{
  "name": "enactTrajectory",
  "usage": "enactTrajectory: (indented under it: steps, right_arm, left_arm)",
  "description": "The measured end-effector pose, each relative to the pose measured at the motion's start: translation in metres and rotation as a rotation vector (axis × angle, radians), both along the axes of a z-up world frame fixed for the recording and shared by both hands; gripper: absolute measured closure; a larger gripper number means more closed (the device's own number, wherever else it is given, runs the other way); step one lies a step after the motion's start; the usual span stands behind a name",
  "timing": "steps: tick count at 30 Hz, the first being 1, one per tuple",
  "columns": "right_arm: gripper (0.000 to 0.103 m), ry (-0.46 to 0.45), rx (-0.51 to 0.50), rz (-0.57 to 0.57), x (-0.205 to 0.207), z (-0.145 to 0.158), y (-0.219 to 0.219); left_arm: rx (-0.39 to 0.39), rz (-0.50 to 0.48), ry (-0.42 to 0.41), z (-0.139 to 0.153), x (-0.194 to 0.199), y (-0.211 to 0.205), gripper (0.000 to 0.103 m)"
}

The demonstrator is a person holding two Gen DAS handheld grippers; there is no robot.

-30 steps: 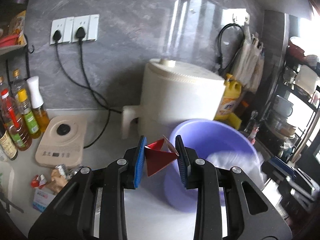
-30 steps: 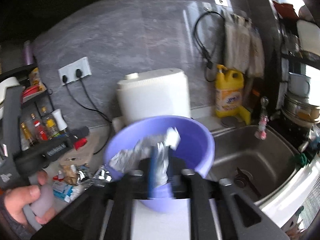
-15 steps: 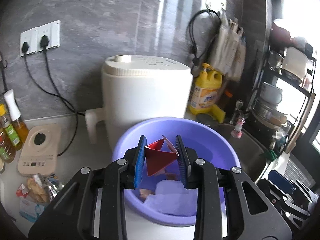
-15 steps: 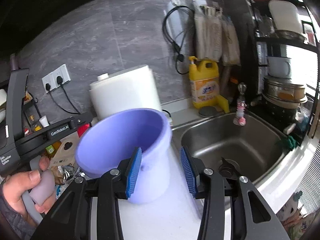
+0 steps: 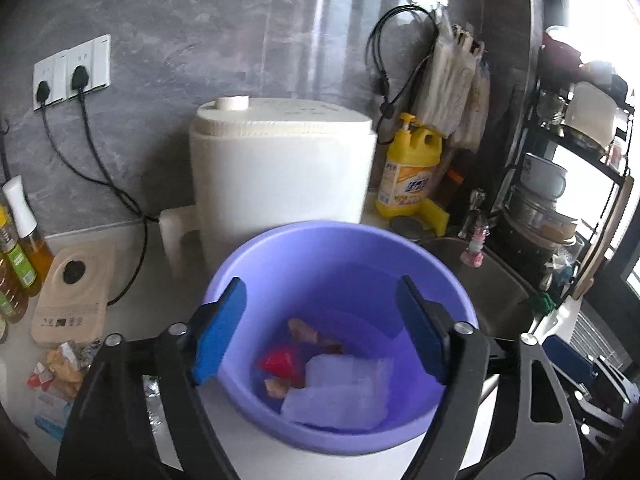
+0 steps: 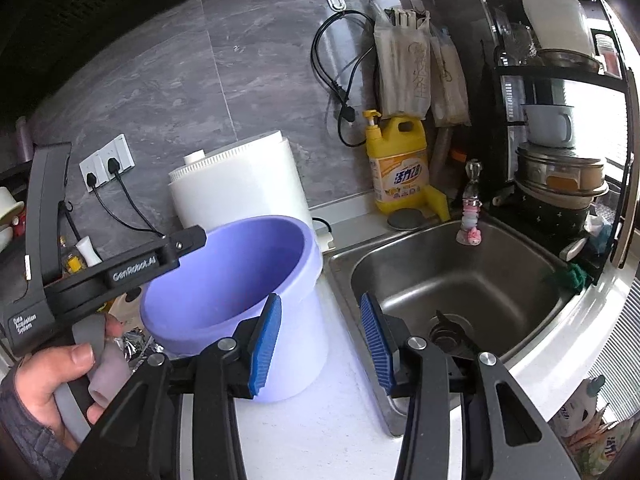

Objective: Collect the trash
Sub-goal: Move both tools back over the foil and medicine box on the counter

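A purple bucket (image 5: 340,264) stands on the white counter, just below my left gripper (image 5: 320,332). The left jaws are opening wide, with nothing between the blue pads (image 5: 220,332). A red wrapper (image 5: 280,360) lies at the bottom of the bucket beside white crumpled paper (image 5: 340,388) and brown scraps. My right gripper (image 6: 320,344) hovers to the right of the bucket (image 6: 224,280), between it and the sink. Its jaws are opening slightly and hold nothing. A hand (image 6: 48,376) grips the left tool's handle at the lower left.
Loose wrappers (image 5: 60,364) lie on the counter left of the bucket, by a cream appliance (image 5: 72,296) and oil bottles. A white machine (image 5: 280,172) and a yellow detergent bottle (image 6: 400,164) stand behind. A steel sink (image 6: 440,272) is on the right, a dish rack beyond it.
The left gripper came over the bucket and opened, and the red wrapper fell in. The right gripper, earlier over the bucket with crumpled foil, shifted right and is empty.
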State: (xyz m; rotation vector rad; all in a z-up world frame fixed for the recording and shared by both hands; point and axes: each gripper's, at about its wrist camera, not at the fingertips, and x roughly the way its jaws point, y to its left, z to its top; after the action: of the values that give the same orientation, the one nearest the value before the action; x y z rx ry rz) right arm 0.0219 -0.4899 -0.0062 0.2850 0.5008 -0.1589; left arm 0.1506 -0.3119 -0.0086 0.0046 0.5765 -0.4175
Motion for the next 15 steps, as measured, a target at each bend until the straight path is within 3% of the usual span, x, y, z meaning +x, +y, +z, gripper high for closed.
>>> enactTrajectory:
  steps: [4,10,15]
  right_arm:
    - [0.048,-0.016,0.0,0.021,0.003,0.003,0.011]
    - [0.029,-0.037,-0.01,0.057,0.003,0.009,0.033]
    - [0.026,-0.044,-0.01,0.092,0.004,0.013,0.055]
  left_arm:
    - [0.011,0.025,-0.014,0.004,-0.006,0.016,0.012]
    - [0.02,0.098,-0.022,0.008,-0.014,0.048,0.009]
    - [0.022,0.148,-0.018,0.01,-0.021,0.075,0.008]
